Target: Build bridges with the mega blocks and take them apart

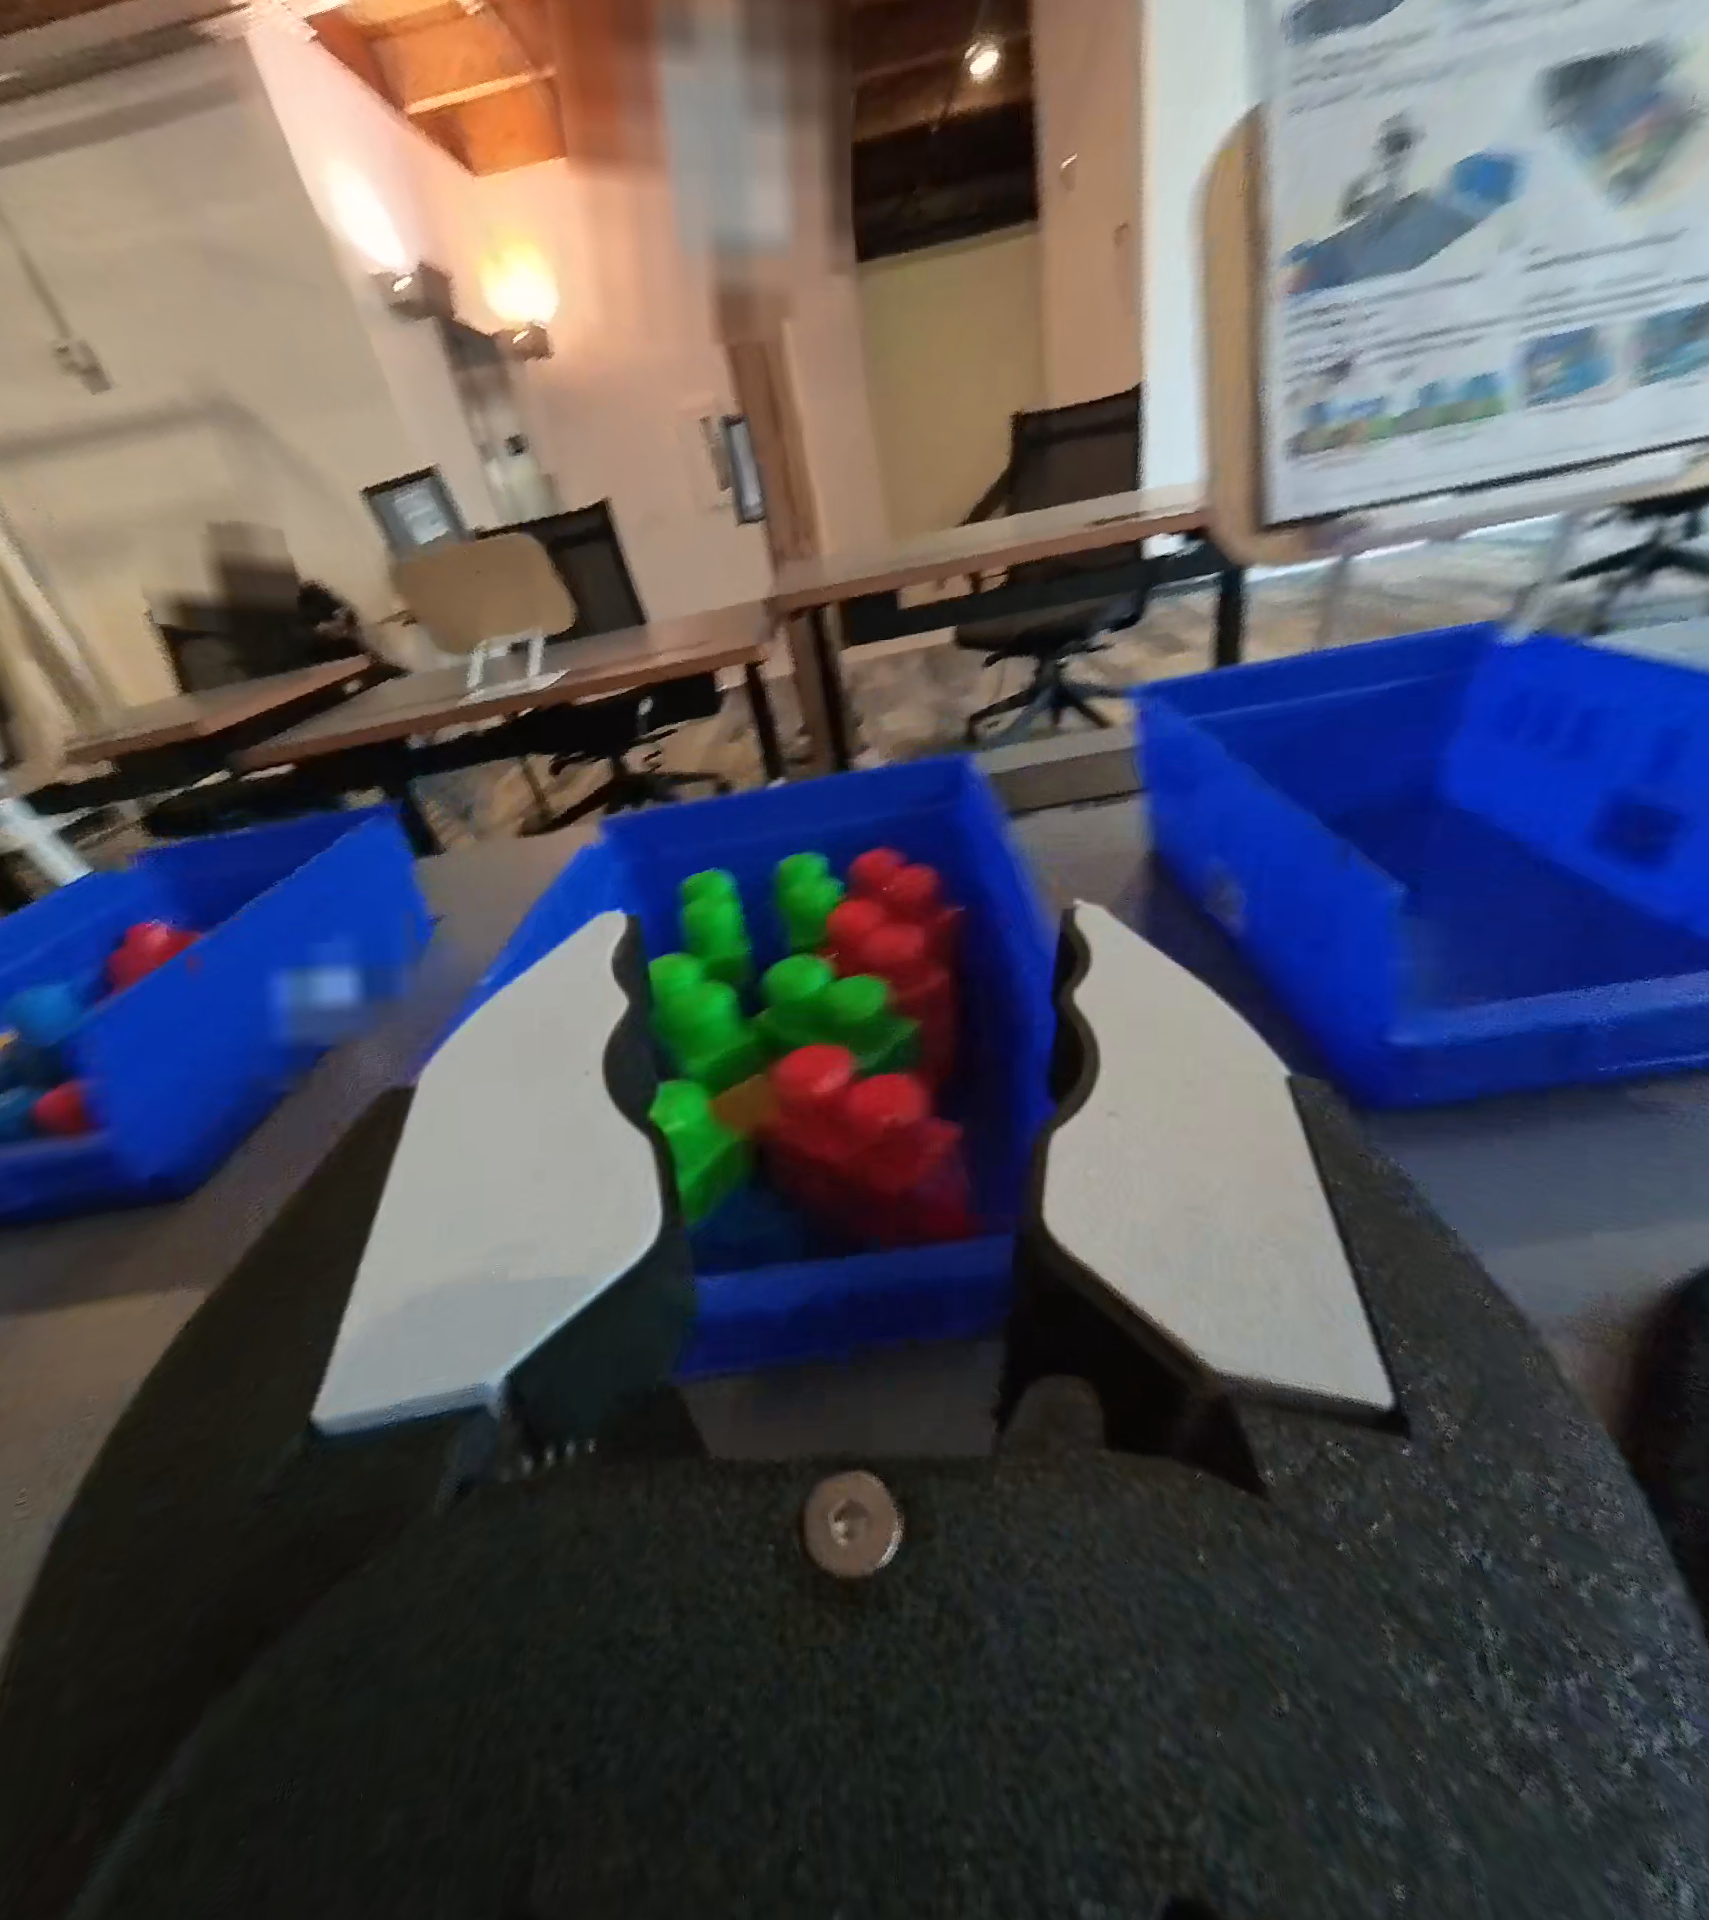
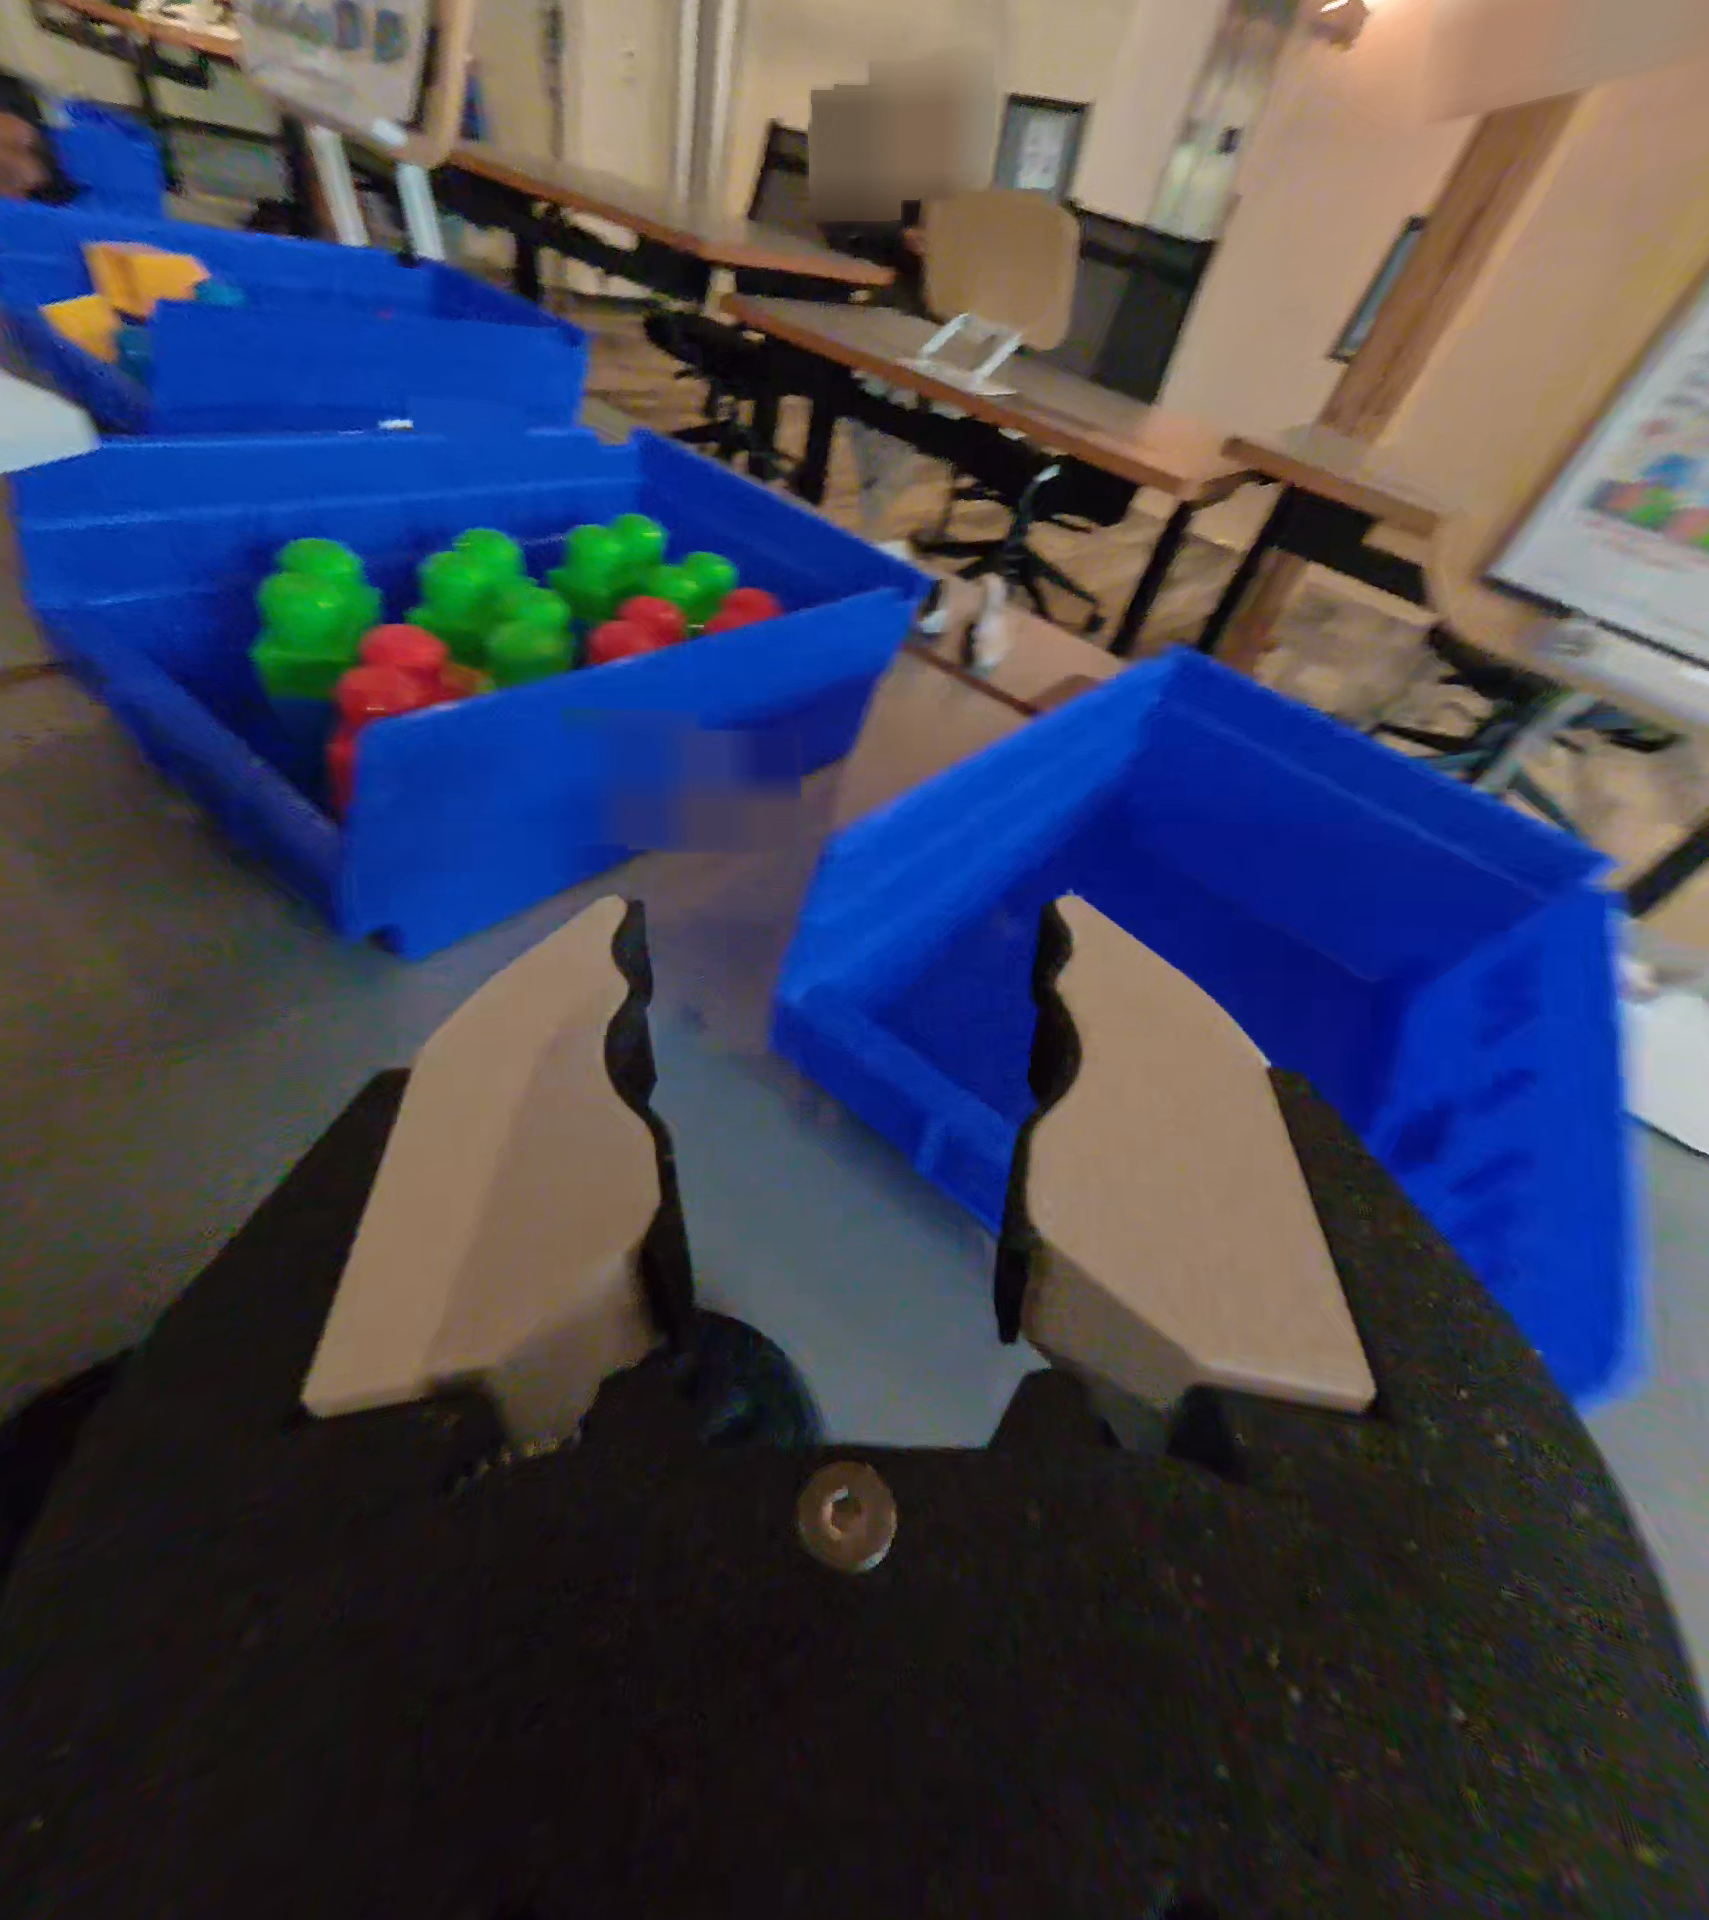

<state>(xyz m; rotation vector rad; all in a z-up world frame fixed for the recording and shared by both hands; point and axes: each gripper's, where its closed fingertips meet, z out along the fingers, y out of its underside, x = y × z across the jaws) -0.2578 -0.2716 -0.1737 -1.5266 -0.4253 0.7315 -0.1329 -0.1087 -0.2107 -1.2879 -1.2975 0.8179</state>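
We are holding the left gripper (image 1: 845,920) low and level in front of the middle bin (image 1: 829,1314), with its jaws standing apart and nothing between them; the green blocks (image 1: 715,1023) and red blocks (image 1: 865,1132) are lying packed together inside this bin. We think the risk is here: the blocks are sitting so close that the fingers may push two at once, or catch the bin's front wall and slide the bin on the table (image 1: 81,1340). We are keeping the right gripper (image 2: 839,920) tilted, pointing over the bare table between the middle bin and the empty bin (image 2: 1494,1049), its jaws also apart and holding nothing. No bridge is showing yet, so we are judging the task as only beginning. Farther to the left, another bin (image 1: 206,1049) is holding yellow, blue and red blocks. Behind, desks and chairs are standing, blurred.
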